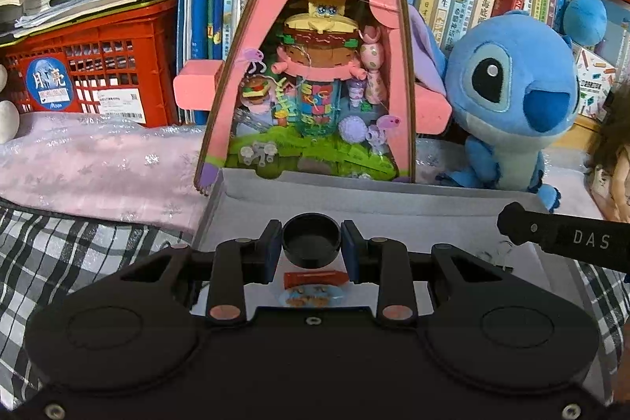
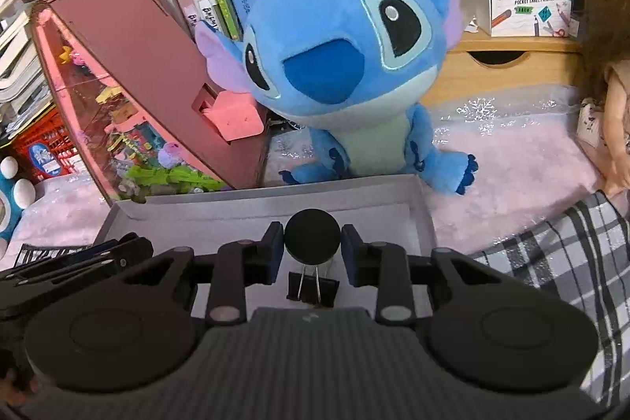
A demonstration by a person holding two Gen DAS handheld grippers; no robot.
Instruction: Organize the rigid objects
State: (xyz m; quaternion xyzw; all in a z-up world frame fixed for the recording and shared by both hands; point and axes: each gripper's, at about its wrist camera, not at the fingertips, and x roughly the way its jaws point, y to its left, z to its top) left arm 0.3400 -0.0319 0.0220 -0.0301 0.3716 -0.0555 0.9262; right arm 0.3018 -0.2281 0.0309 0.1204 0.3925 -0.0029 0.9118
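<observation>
1. Left gripper [image 1: 311,247]: jaws narrowed onto a black cap [image 1: 311,242], hollow side facing the camera, a pad on each side. Looks held, not just framed.
2. Right gripper [image 2: 312,243]: jaws narrowed the same way on a black round piece [image 2: 312,238], closed face toward the camera. I can't tell if it is a 2nd cap or the body the cap fits.
3. Both loads hang over the grey tray [image 1: 354,201], which sits in front of the pink display house [image 1: 307,38] and the blue plush [image 1: 512,97]. The right gripper's finger shows at the right of the left view, so the 2 tools are near each other.
4. Already in the tray: orange tube [image 1: 316,278] and a round printed piece [image 1: 313,296] under the left jaws, binder clip [image 2: 313,286] under the right jaws.
5. Step, as I read it: set each black piece down in the tray. Possibly mate them first, unclear.
6. Doing it well:
   - Pick bare floor toward the far half of the tray, clear of tube and clip.
   - Lower until the piece sits on the floor before releasing; round parts roll.
   - Cap goes flat, not on edge.
   - 1 hand at a time, to keep the fingers from clashing.
   - Stay off the far wall, the house base is touching or just behind it.
</observation>
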